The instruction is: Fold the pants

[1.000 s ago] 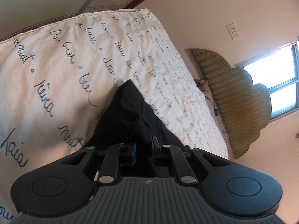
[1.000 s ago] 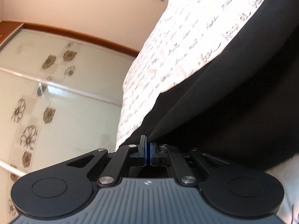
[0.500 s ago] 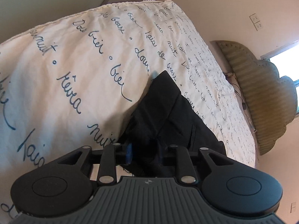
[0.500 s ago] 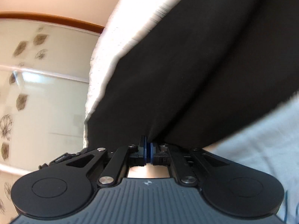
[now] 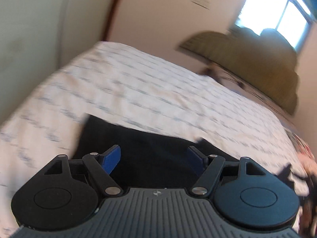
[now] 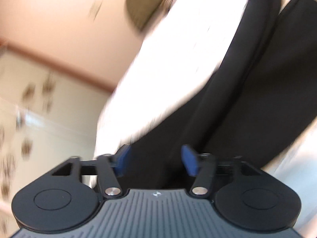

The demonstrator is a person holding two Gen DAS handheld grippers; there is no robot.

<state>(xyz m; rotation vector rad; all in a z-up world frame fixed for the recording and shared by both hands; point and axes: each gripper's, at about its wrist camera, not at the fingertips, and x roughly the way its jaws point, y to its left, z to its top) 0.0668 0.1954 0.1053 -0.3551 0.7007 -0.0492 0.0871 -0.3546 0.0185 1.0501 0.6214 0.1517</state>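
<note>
The black fabric pants (image 5: 150,154) lie released on the script-printed white bedcover (image 5: 138,91); the left gripper (image 5: 154,158) and right gripper (image 6: 156,158) have just been opening, nothing pinched between the jaws.

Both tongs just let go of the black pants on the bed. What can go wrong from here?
1. The left tongs and right tongs have just been opening and stand open right above the black fabric pants; a pad could snag the cloth and undo the fold.
2. The pants lie near the edge of the white script-printed bedspread, so they might slide off.
3. Both views are blurred; fold alignment is unverifiable.
</note>
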